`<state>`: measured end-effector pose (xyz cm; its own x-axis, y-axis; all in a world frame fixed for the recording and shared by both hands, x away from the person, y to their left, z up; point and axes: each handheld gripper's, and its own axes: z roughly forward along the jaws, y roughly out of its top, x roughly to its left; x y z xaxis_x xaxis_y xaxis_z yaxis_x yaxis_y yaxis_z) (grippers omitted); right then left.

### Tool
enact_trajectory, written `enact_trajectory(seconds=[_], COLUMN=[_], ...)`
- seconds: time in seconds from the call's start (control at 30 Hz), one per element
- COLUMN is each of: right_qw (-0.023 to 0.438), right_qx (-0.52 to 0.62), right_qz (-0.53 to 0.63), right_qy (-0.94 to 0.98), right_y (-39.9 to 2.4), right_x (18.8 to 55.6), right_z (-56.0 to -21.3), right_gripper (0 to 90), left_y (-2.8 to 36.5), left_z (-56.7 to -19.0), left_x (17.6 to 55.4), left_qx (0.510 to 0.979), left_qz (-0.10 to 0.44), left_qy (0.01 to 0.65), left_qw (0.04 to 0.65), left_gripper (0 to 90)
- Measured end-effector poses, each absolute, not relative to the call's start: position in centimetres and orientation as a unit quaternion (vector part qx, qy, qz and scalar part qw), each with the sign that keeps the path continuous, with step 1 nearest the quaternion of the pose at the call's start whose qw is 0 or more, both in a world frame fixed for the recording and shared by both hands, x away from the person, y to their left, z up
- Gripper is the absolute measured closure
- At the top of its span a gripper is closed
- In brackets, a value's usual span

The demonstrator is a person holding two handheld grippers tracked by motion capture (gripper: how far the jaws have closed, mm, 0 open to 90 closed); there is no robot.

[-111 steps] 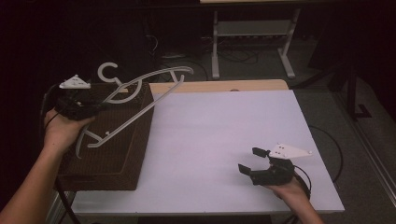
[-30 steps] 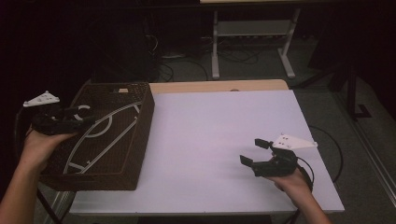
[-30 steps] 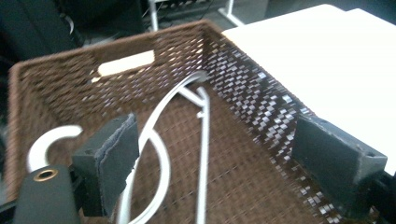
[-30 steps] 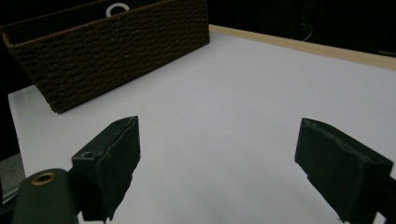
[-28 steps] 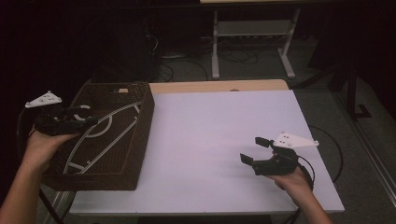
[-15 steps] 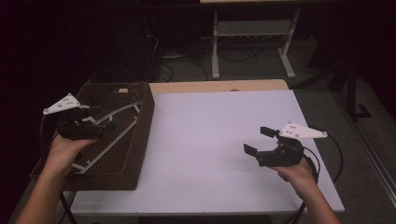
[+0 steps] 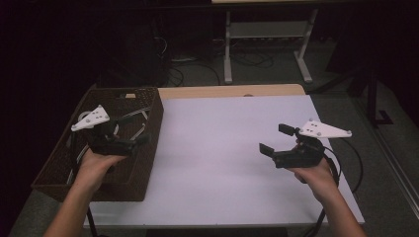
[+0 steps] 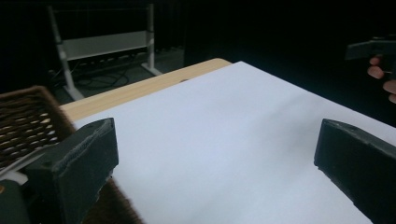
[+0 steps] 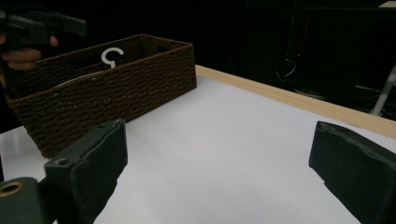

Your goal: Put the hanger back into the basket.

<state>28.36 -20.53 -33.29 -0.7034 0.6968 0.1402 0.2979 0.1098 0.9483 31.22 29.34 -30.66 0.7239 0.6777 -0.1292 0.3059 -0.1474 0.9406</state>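
Note:
A white clothes hanger [image 7: 140, 115] lies inside the brown wicker basket [image 7: 152, 143] at the table's left end. Its hook [image 9: 111, 56] sticks up above the basket's rim [image 9: 121, 93]. My left gripper [image 7: 132, 131] hovers over the basket, pointing right across the table. Its jaws have just been opening and stand open with nothing between them [image 8: 217, 142]. My right gripper [image 7: 276, 139] is held above the right side of the table, pointing left. Its jaws have also just been opening and are open on nothing [image 9: 219, 149].
A white sheet [image 7: 222, 148] covers the table, with a strip of wood [image 7: 232, 91] bare along the far edge. A metal stand [image 7: 267, 34] and cables sit on the dark floor behind. A cable trails off the table's right edge.
The hanger, earlier held above the basket by my left gripper, now lies in it. My left gripper has opened and moved right over the basket. My right gripper has risen slightly.

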Motion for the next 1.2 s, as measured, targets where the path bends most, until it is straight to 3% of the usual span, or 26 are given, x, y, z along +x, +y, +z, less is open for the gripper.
enact_trajectory(seconds=[0.57, 1.2], right_qw=[0.182, 0.19], right_qx=[0.331, 0.317], right_qz=[0.596, 0.612], right_qy=[0.708, 0.699], right_y=[-20.7, -21.3], right_x=[28.9, 28.3], right_z=[-32.1, -31.4], right_gripper=[1.7, 1.6], left_y=[27.0, 27.0], left_z=[-32.2, -32.7], left_x=[30.7, 30.3], left_qx=[0.723, 0.719], left_qz=[0.153, 0.141], left_qy=[0.306, 0.301], left_qw=[0.6, 0.611], left_gripper=[0.0, 0.0])
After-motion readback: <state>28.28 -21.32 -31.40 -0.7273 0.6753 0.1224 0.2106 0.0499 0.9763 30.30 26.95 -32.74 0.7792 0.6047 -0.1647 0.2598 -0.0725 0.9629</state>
